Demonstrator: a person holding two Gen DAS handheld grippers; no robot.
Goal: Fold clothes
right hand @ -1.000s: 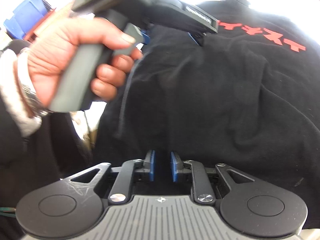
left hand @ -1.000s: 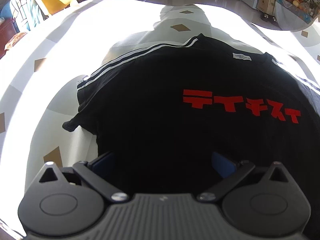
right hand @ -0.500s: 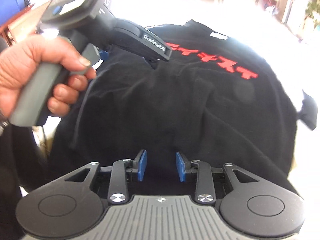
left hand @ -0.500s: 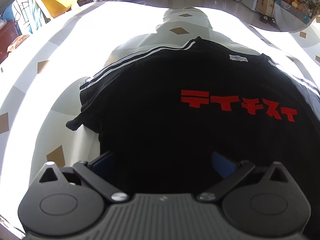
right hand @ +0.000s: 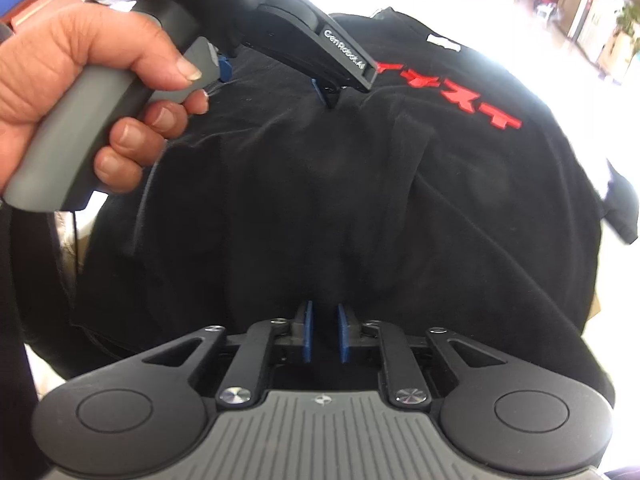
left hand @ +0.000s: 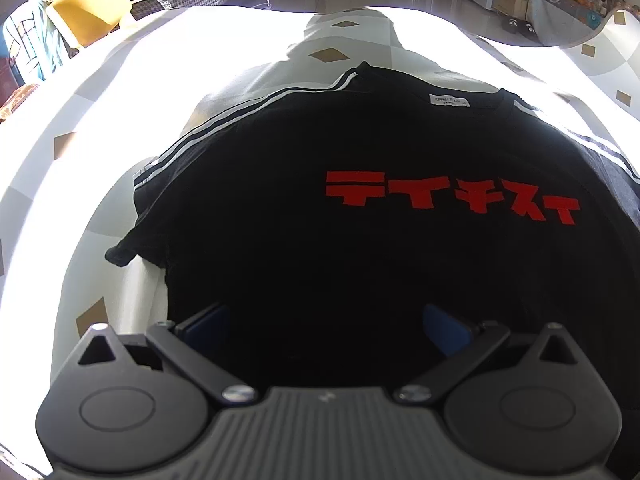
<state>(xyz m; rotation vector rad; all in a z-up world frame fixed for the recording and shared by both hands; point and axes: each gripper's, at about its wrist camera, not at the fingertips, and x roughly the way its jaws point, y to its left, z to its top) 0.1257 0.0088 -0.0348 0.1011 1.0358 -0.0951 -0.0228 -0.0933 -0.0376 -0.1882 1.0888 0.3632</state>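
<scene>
**Risk of a one-sided pick-up on the black T-shirt**

I am looking at the black T-shirt (left hand: 360,240), which is lying spread face-up on the pale patterned worktop (left hand: 100,168), filling the centre of both wrist views, its red lettering (left hand: 452,196) sitting right of centre and the white-striped sleeve (left hand: 224,128) reaching toward the left of the frame.

What is worrying me: only one side looks close to gripped. If I am lifting the near hem now, the right side could be rising while the left is staying flat, dragging the cloth skewed and spoiling the fold line. The fabric is already bunching into ridges at the middle of the right wrist view, and a thin pinch on soft knit could be slipping out.

The right hand-held gripper (right hand: 324,332) is closing, its blue pads nearly together with dark cloth between them at the lower centre; I cannot tell whether they are pressing it yet. The left hand-held gripper (left hand: 324,328) is standing spread wide over the hem, holding nothing, with the person's hand (right hand: 100,92) wrapping its handle at upper left.
</scene>
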